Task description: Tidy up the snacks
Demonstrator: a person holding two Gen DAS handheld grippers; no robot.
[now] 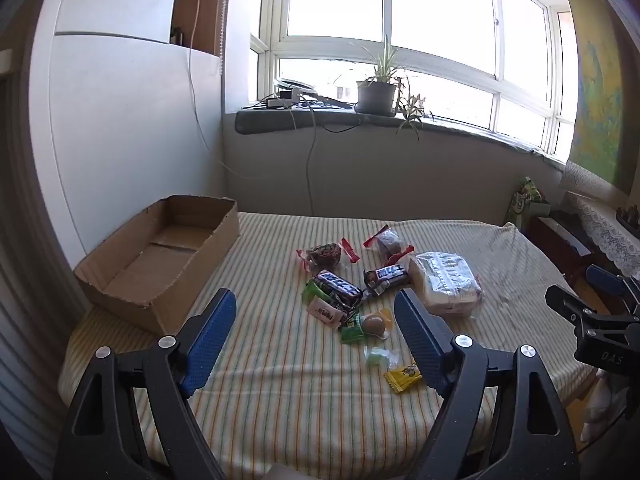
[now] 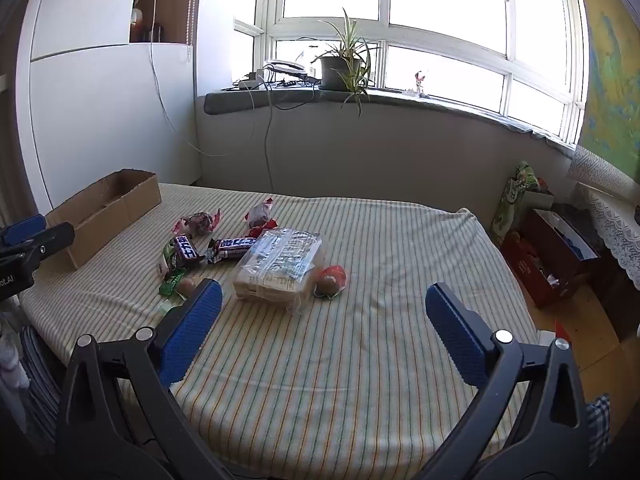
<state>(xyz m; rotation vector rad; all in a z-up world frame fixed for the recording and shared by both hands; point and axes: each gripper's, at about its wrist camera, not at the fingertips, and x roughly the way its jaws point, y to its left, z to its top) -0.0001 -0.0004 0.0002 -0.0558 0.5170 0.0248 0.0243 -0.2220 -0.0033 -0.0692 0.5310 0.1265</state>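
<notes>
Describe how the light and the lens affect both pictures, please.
Left wrist view: the window is blown out white and the striped cloth stays soft-lit; straight frames bend from fisheye distortion. Right wrist view: the same glare and dark corners; the clear packet shows shiny reflections.

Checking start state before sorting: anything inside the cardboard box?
The cardboard box shows only bare floor and flap seams in the left wrist view. Its near wall hides the strip of floor just behind it.
</notes>
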